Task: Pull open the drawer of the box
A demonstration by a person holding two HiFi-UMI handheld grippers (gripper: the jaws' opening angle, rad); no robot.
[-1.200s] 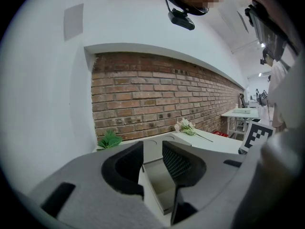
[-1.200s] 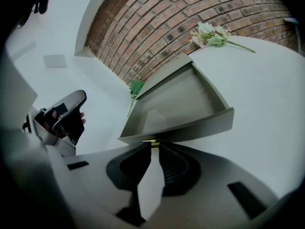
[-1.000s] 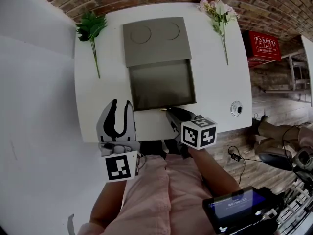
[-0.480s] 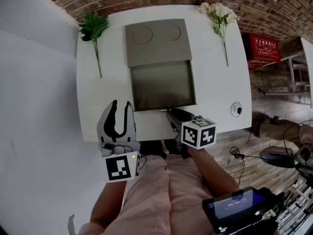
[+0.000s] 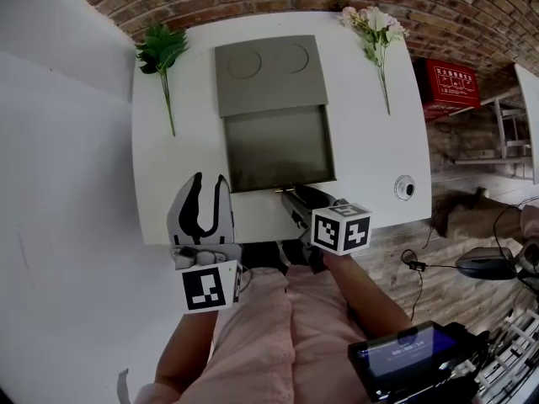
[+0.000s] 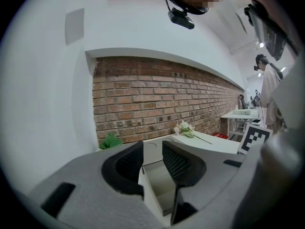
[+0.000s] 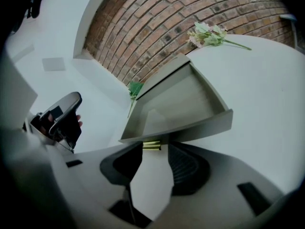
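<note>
A grey box [image 5: 269, 72] stands at the back middle of the white table [image 5: 370, 154]. Its drawer [image 5: 278, 148] is pulled out toward me and looks empty. A small brass handle [image 5: 285, 189] sticks out of the drawer front. My right gripper [image 5: 290, 199] sits at that handle; its jaws have just been opening. In the right gripper view the handle [image 7: 151, 145] lies between the fingertips of the right gripper [image 7: 152, 159], with a gap on each side. My left gripper [image 5: 205, 194] hovers over the table's front edge left of the drawer, open and empty. It [image 6: 152, 163] faces the drawer [image 6: 159, 187].
A green leaf sprig [image 5: 160, 57] lies left of the box and a pink flower stem [image 5: 375, 28] to its right. A small round object [image 5: 406, 187] sits near the table's right front corner. A red case [image 5: 450, 82] stands on the floor beyond. A brick wall runs behind.
The right gripper's jaws have spread apart at the brass handle. The drawer and both hands have stayed where they were.
</note>
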